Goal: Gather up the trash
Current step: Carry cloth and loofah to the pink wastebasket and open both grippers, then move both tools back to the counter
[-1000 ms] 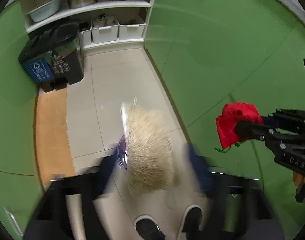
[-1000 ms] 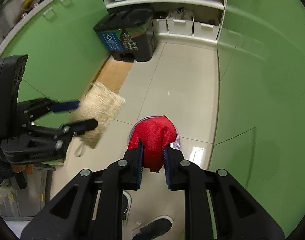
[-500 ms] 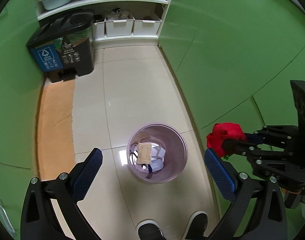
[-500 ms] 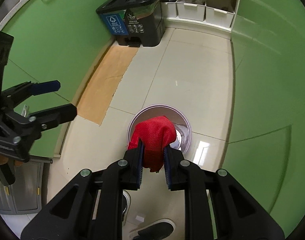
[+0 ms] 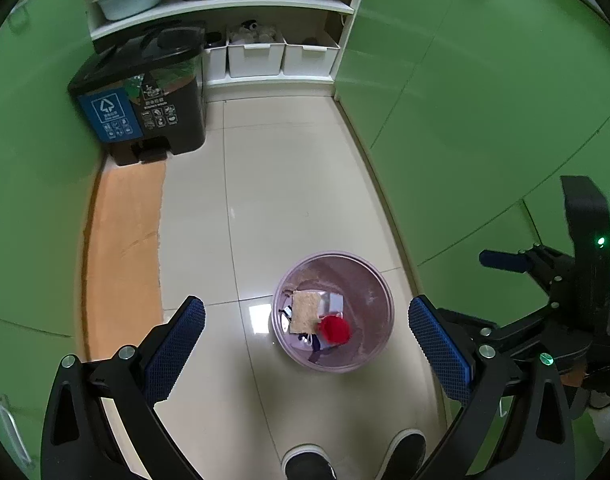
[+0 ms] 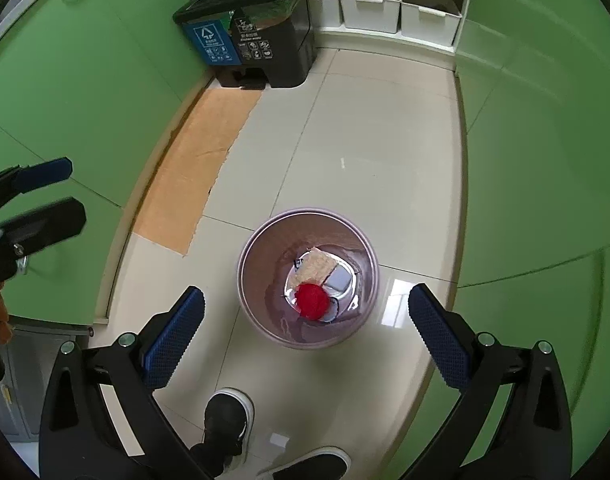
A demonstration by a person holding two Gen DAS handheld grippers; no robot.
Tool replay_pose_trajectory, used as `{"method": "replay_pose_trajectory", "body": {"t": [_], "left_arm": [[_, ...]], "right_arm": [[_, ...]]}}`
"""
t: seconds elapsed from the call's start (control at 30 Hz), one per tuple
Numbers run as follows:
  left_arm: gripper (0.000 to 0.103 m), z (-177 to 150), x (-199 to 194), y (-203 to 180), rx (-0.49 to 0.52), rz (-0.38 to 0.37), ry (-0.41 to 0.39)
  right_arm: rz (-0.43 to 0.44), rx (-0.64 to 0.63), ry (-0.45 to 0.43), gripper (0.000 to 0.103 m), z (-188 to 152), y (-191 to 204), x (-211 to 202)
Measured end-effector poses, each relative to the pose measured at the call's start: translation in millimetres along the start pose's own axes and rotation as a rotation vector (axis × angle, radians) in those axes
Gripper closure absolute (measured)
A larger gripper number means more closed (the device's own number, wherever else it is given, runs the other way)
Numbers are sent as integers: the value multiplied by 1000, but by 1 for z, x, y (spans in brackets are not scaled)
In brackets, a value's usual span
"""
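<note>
- The left gripper (image 5: 307, 340) hung above the tiled floor (image 5: 273, 200), its jaws spread wide and holding nothing.
- The right gripper (image 6: 307, 330) was likewise spread apart and empty.
- A red mesh wad (image 6: 313, 301) lay inside the pale purple bin (image 6: 265, 248), just beside a tan sponge (image 6: 313, 266).
- A black recycling bin (image 5: 145, 108) stood well apart by the shelves (image 5: 265, 0).

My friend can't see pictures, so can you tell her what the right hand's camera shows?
A red cloth ball and a tan scrubbing pad lie inside a round purple wastebasket on the tiled floor, seen from above between the wide-open right gripper. A black recycling bin stands against the green cabinets behind.
</note>
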State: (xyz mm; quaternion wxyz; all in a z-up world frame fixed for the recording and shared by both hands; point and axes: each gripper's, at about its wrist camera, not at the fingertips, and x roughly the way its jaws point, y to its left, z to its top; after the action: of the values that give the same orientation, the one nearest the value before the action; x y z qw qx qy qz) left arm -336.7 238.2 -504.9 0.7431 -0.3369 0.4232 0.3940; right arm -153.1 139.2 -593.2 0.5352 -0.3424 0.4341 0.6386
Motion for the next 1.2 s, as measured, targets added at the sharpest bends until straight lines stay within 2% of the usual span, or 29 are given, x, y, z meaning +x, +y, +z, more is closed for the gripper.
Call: {"method": "replay_pose_trajectory", "body": {"t": [0.13,0.2,0.43,0.67,0.73,0.83,0.93,1.2], "left_arm": [[6,9,-31,-22,22,-11,4],[6,19,-62,-38,36,-21,2],[5,63,-190,-100,109,-38,-18],[5,94,-304,-156,193,-59,-25],[5,100,-328,-171,229,-68,-35],[5,107,-358,-195,281,-97,-53],[5,112,-380,-219,349,-147,-72],[5,124,-400,-301,546,-292,-89]], "right_arm": [[-9,27,-20,3,4,-1,-43],[-12,47,-34,3,5,-1,-82],[-25,135,-117,3,20,3,-264],[-54,217,-206,3,12,-1,-424],[-83,246,-240,3,1,-7,-467],[-111,297,-276,3,-18,-20,-511],[-170,372,-321,3,-51,-37,-558],[-316,591,-410,3,-132,-80,-623]]}}
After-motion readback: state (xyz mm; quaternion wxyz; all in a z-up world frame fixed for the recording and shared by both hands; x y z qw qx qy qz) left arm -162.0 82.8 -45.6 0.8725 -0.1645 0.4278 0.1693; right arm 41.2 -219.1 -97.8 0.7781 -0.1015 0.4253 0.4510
